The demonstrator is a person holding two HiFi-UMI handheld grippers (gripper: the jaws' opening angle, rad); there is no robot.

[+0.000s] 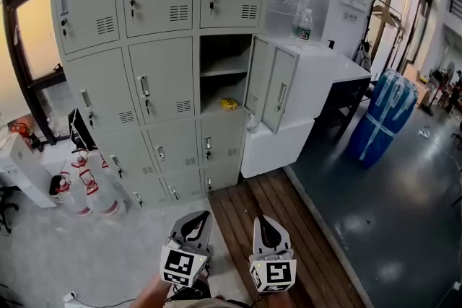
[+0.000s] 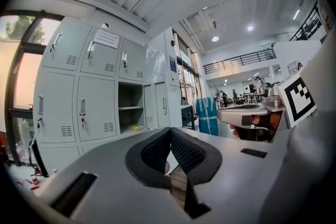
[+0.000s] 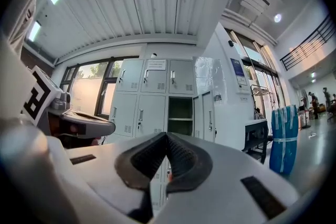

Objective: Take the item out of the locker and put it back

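Observation:
A grey bank of lockers (image 1: pixel 155 68) stands ahead, one compartment (image 1: pixel 225 76) open with its door (image 1: pixel 268 83) swung right. A small yellow item (image 1: pixel 229 103) lies on that compartment's lower floor, also seen as the yellow item (image 2: pixel 136 127) in the left gripper view. My left gripper (image 1: pixel 196 221) and right gripper (image 1: pixel 263 224) hover side by side low in the head view, far from the lockers. Both are shut with nothing between the jaws. In the gripper views, left gripper (image 2: pixel 170 132) and right gripper (image 3: pixel 166 137) point level toward the open compartment (image 3: pixel 180 115).
A white desk (image 1: pixel 328 76) with a bottle (image 1: pixel 304 24) stands right of the lockers. Blue wrapped bundle (image 1: pixel 382 112) on the dark floor at right. Spray bottles (image 1: pixel 90 191) sit by the locker base at left. Wooden decking (image 1: pixel 263 220) lies underfoot.

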